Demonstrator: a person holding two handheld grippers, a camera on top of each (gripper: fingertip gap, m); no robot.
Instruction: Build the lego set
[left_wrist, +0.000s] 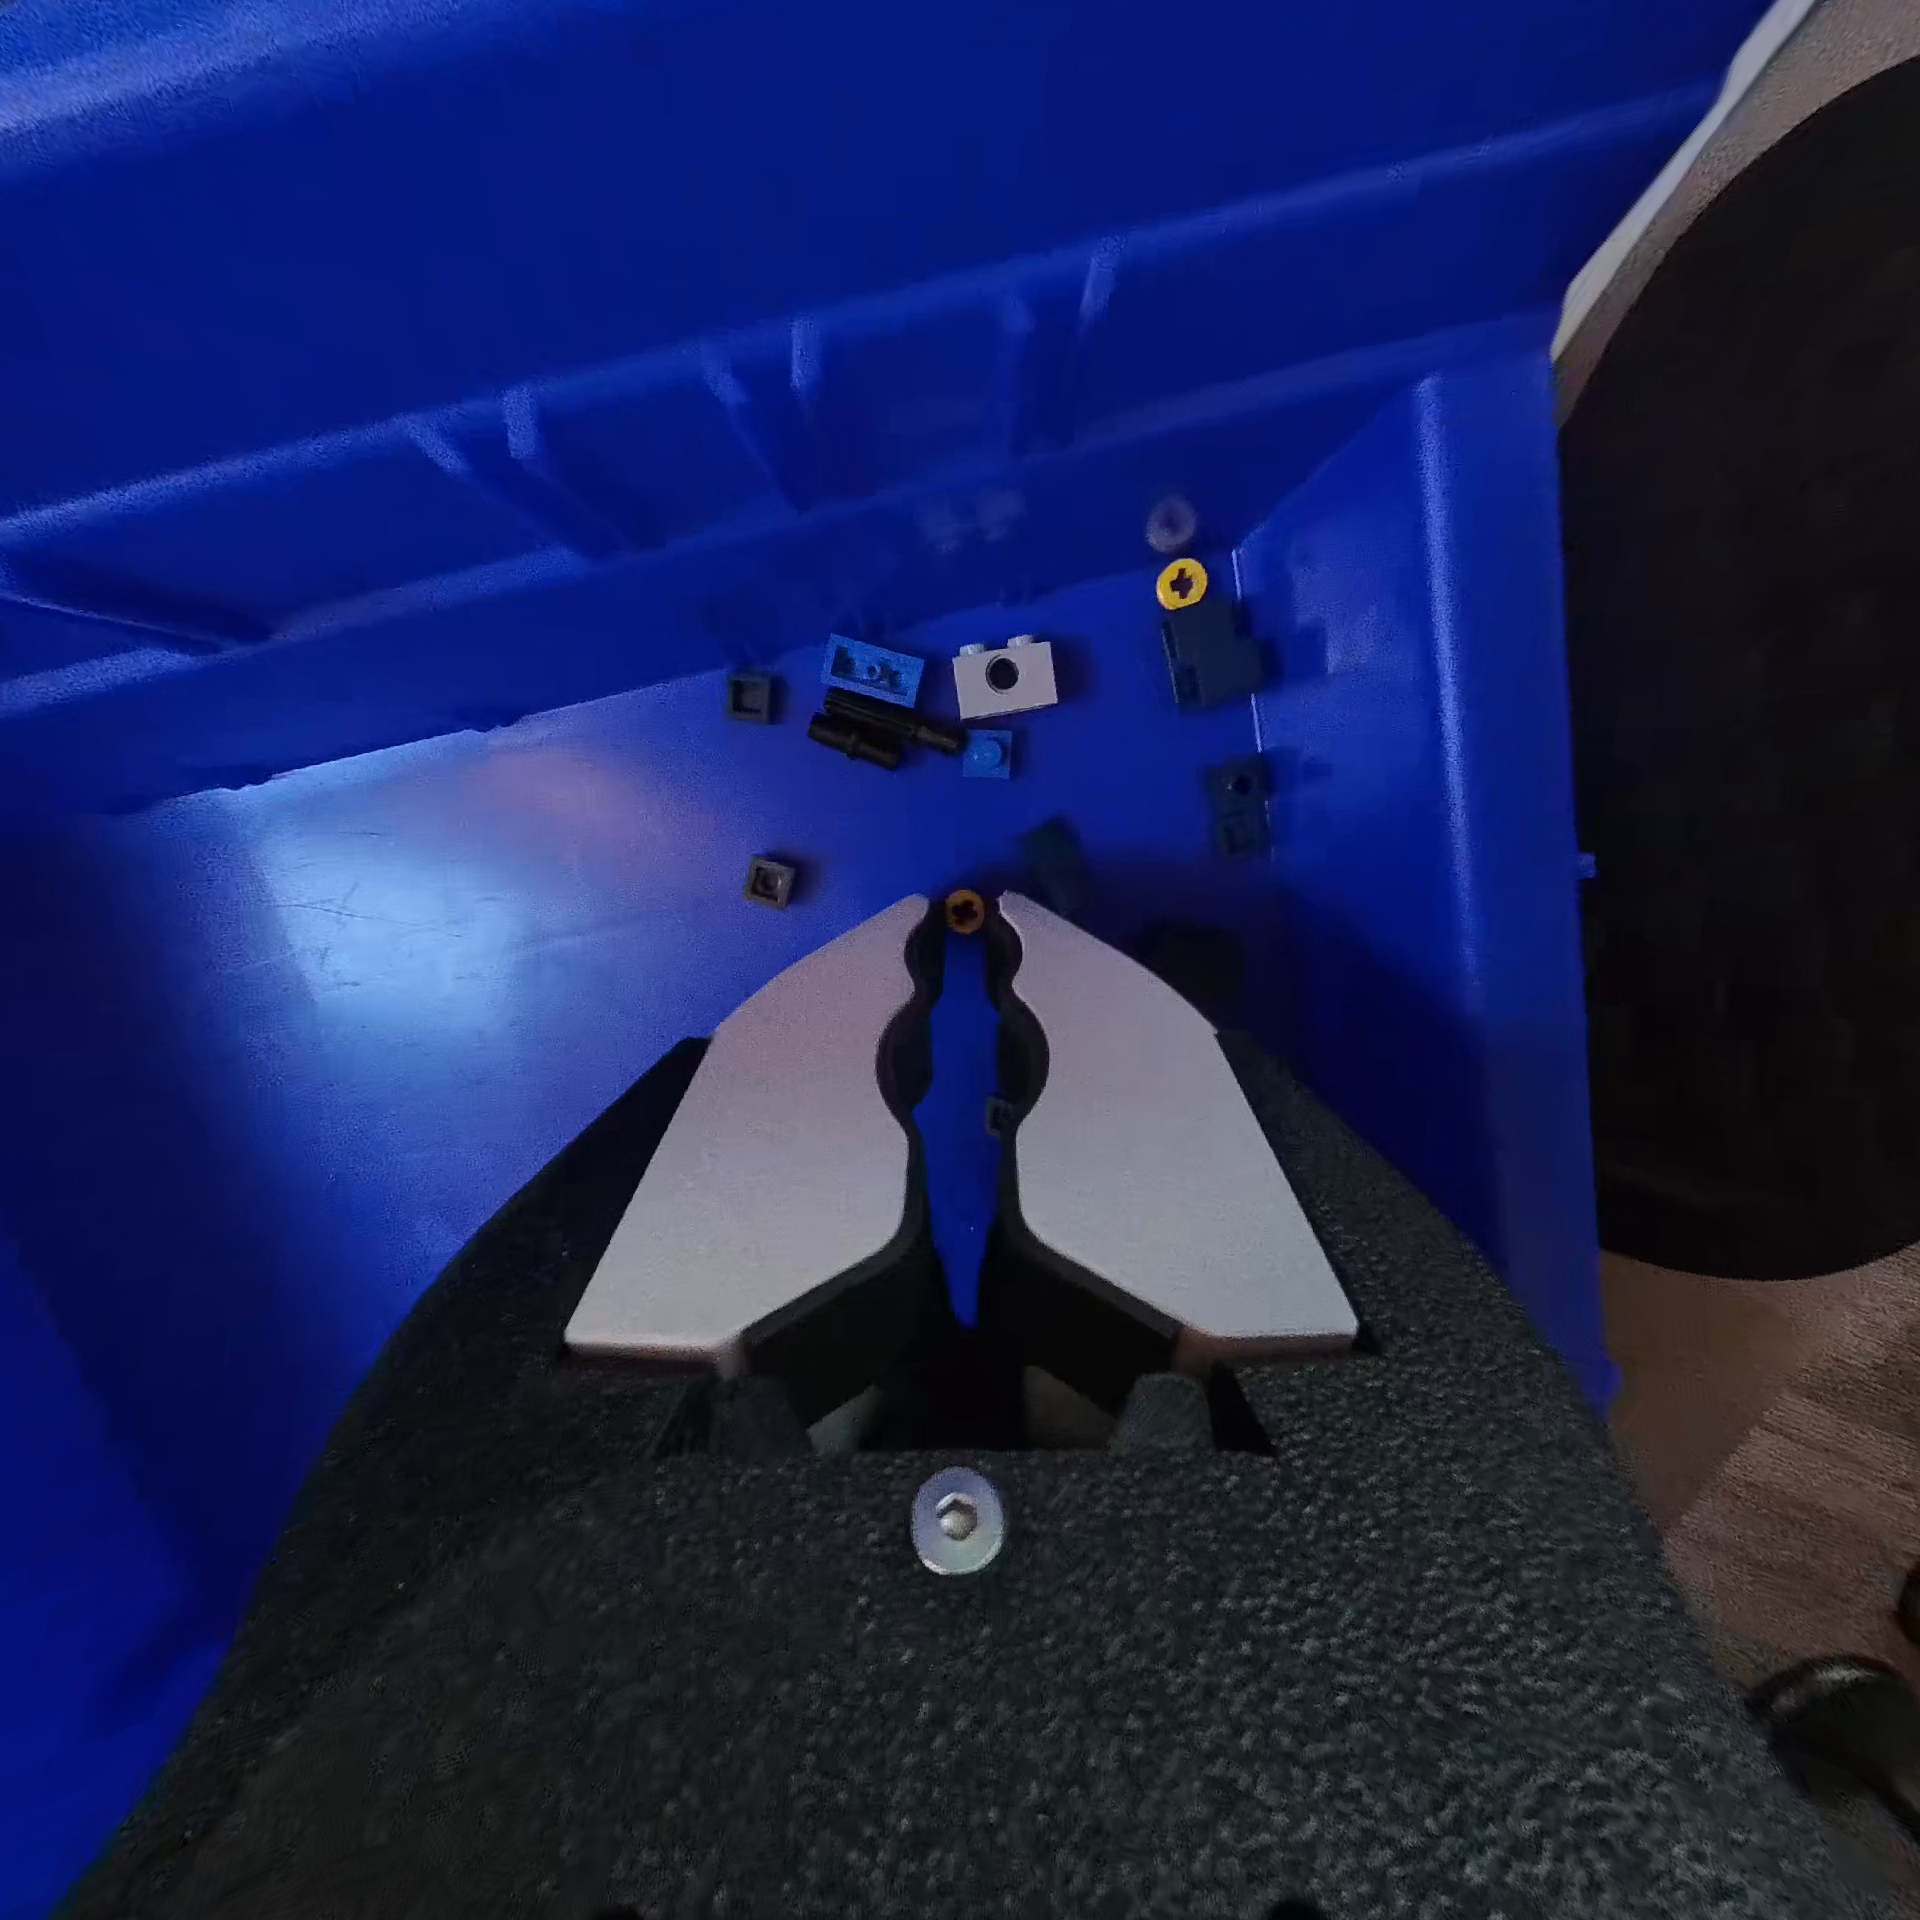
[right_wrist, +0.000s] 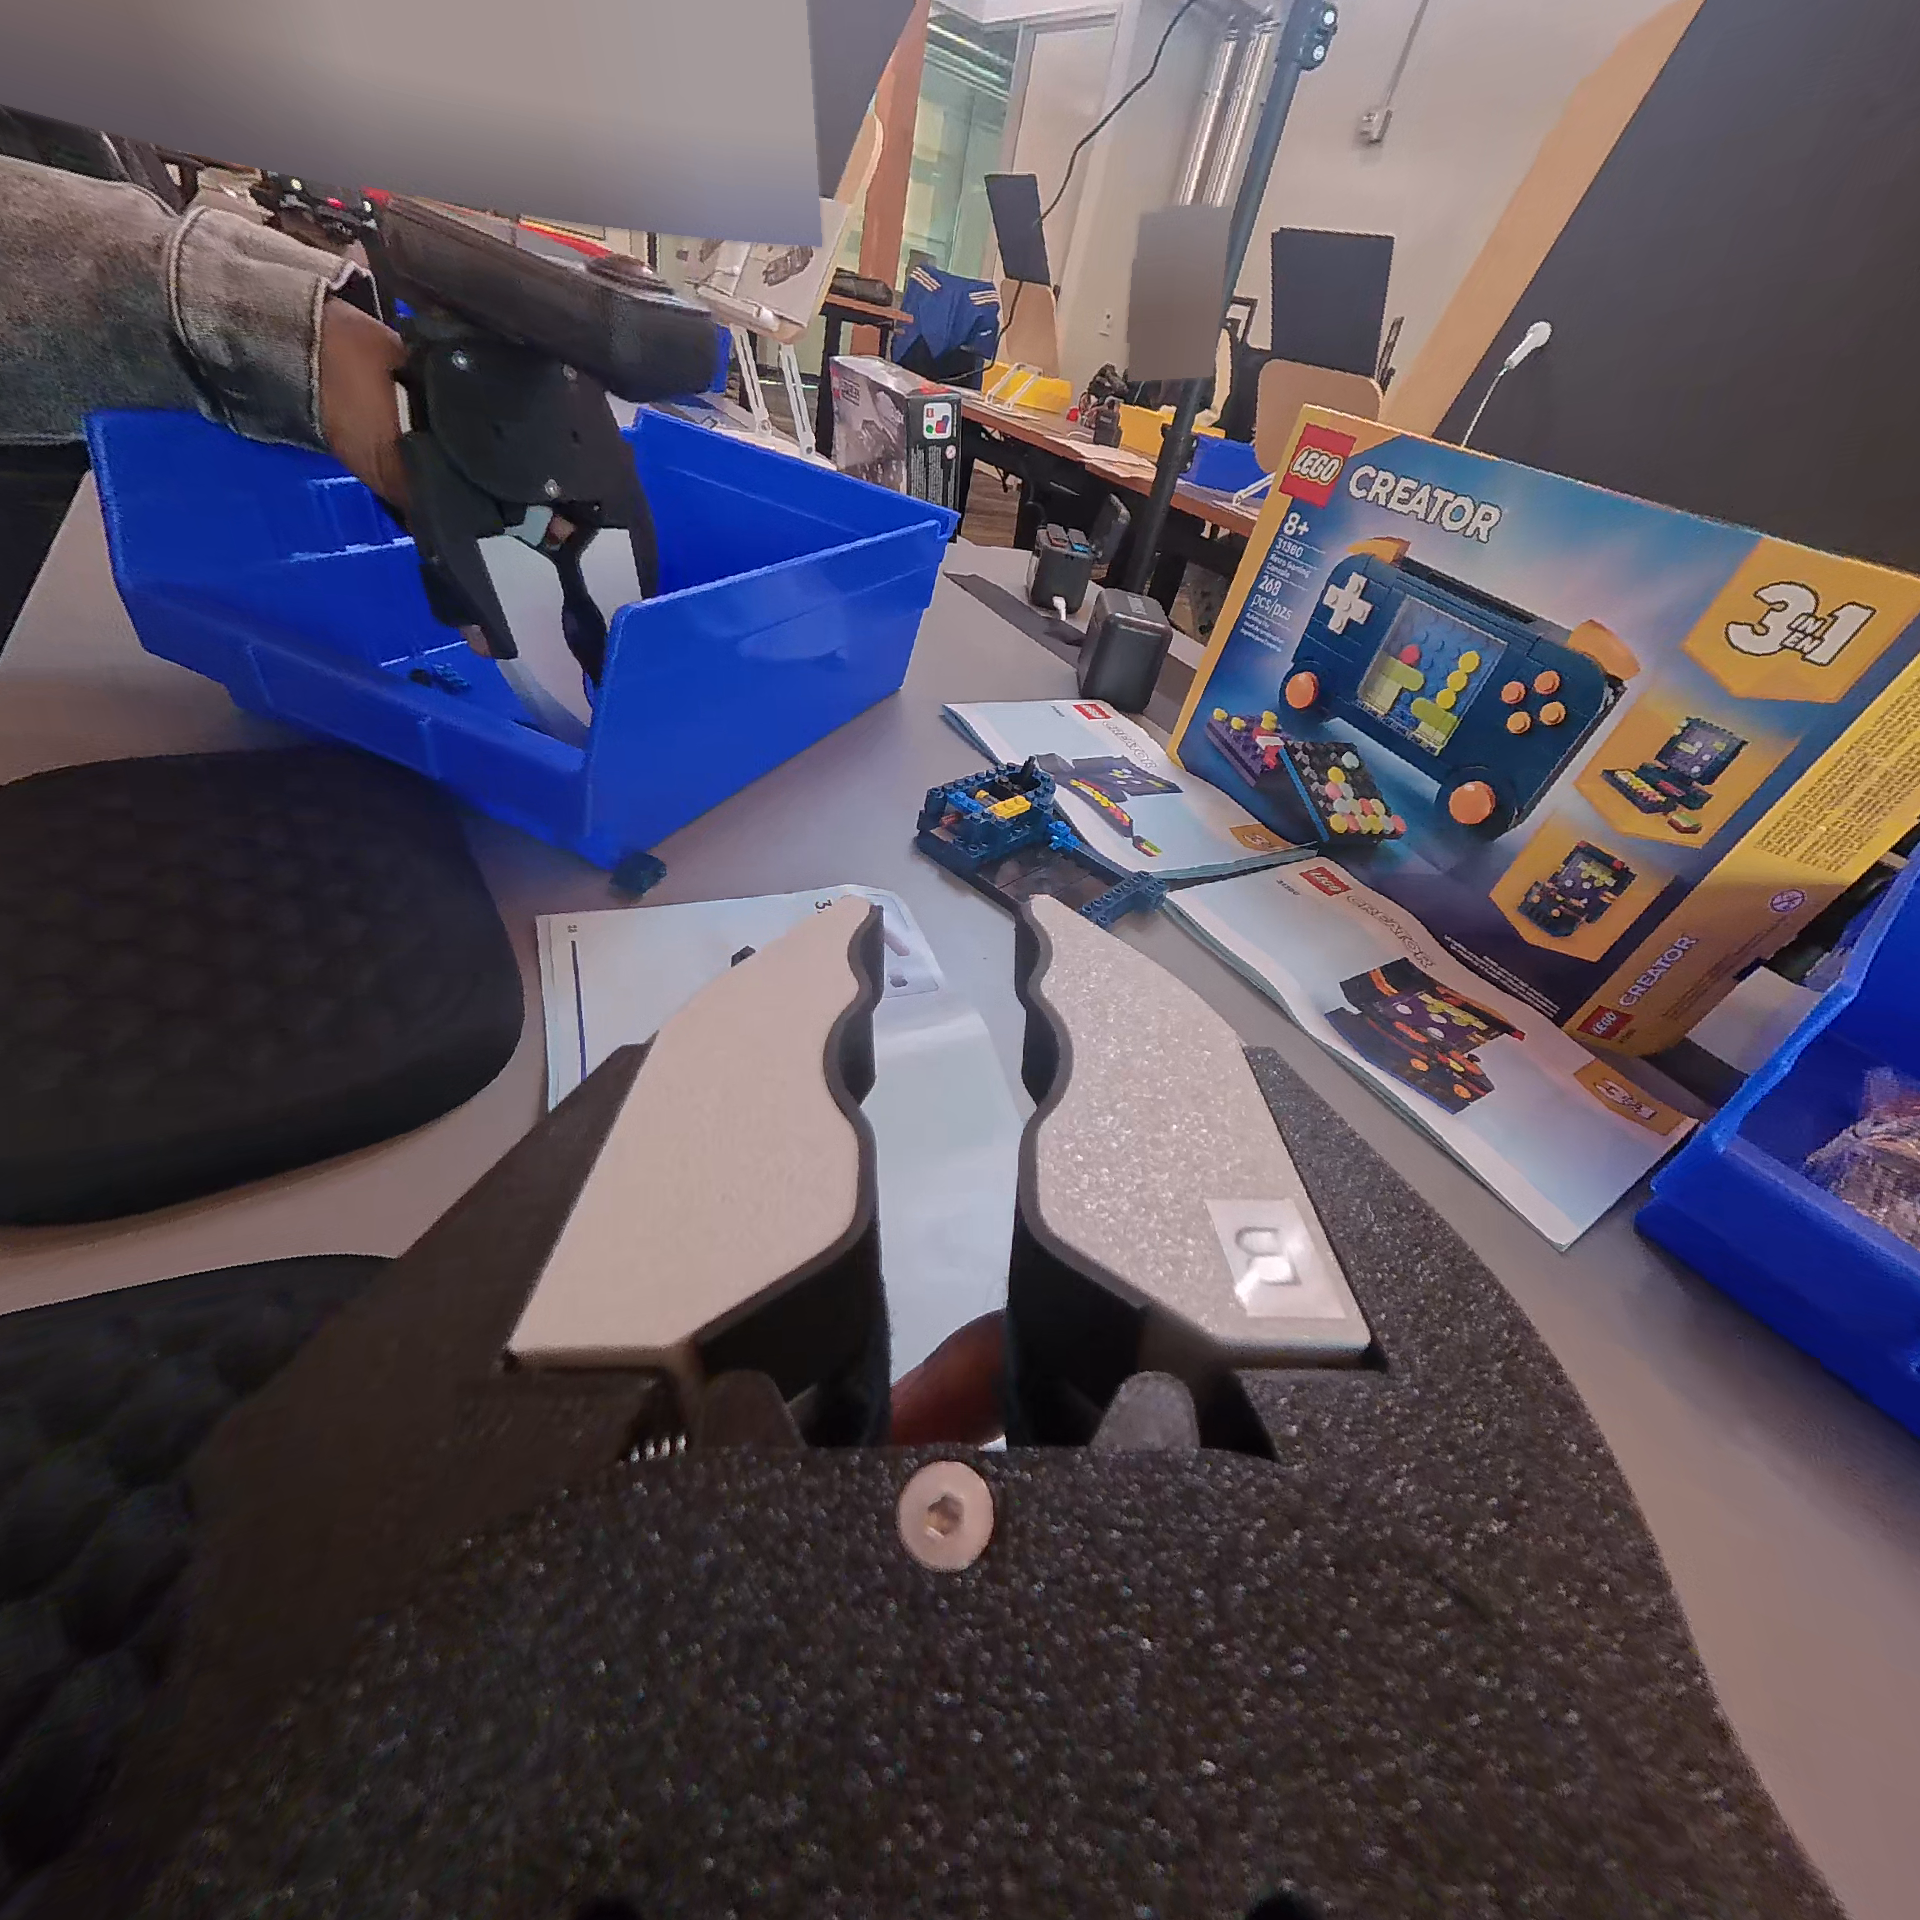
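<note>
My left gripper (left_wrist: 966, 914) reaches down into a blue bin (left_wrist: 1403, 727). Its fingertips are shut on a small yellow round piece (left_wrist: 966, 911) at the bin floor. Loose pieces lie beyond it: a second yellow round piece (left_wrist: 1181, 583), a light grey brick with a hole (left_wrist: 1004, 677), black pins (left_wrist: 873, 727), a blue plate (left_wrist: 873, 665) and a dark blue brick (left_wrist: 1210, 660). The right wrist view shows the same gripper (right_wrist: 540, 644) inside the bin (right_wrist: 727, 644). My right gripper (right_wrist: 951, 925) is open and empty above an instruction sheet (right_wrist: 644, 966) on the grey table.
A partly built blue brick model (right_wrist: 1003, 810) sits ahead of my right gripper. Open booklets (right_wrist: 1403, 997) and the set's box (right_wrist: 1558, 707) lie to the right. Another blue bin (right_wrist: 1818, 1195) stands at far right. A black cushioned pad (right_wrist: 208, 966) is on the left.
</note>
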